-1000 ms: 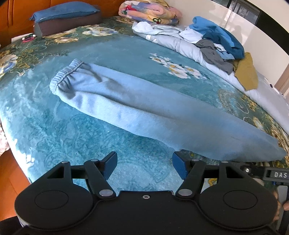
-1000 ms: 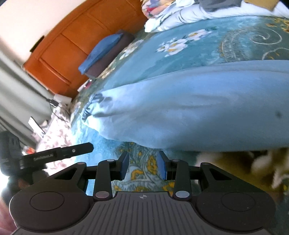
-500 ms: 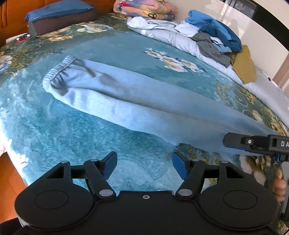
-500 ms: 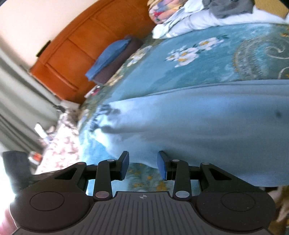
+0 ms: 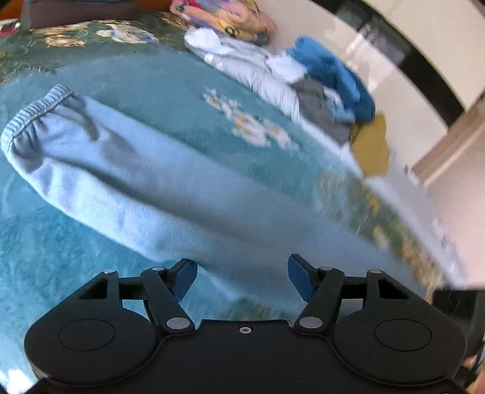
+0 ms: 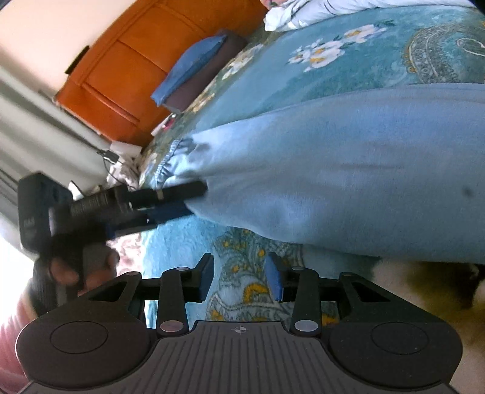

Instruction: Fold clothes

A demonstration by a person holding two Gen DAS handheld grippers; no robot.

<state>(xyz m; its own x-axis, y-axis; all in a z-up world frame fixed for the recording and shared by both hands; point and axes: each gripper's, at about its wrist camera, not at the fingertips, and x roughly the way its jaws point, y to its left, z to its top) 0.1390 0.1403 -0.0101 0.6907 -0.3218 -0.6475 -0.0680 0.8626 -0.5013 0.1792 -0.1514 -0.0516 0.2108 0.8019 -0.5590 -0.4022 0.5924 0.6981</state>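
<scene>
Left wrist view: light-blue sweatpants (image 5: pixel 169 188) lie folded lengthwise across the teal floral bedspread (image 5: pixel 54 248), elastic waistband (image 5: pixel 30 118) at the far-left end, legs running toward lower right. Left gripper (image 5: pixel 241 277) hangs w/ jaws wide apart right at the pants' near edge; cloth shows btwn the blue pads but they don't press on it, so released. Beyond the pants, along the bed's far side, a pile of laundry: blue garment (image 5: pixel 333 72), grey one (image 5: pixel 321 112), mustard one (image 5: pixel 371 148), plus a multicolour folded blanket (image 5: pixel 224 18) near the top. Frame is blurred toward the right. Right wrist view: right gripper (image 6: pixel 239 280) sits just short of the pants' (image 6: pixel 348 181) edge, over the bedspread's (image 6: pixel 348 75) patterned border; jaws are opening, nothing btwn them, only bedding behind. Left gripper (image 6: pixel 194 200) seen from the side, fingertips at the pants' edge near the waistband end, held by a hand (image 6: pixel 78 269). Behind the pants: orange-brown headboard (image 6: pixel 121 69) and a blue pillow (image 6: pixel 194 66).
</scene>
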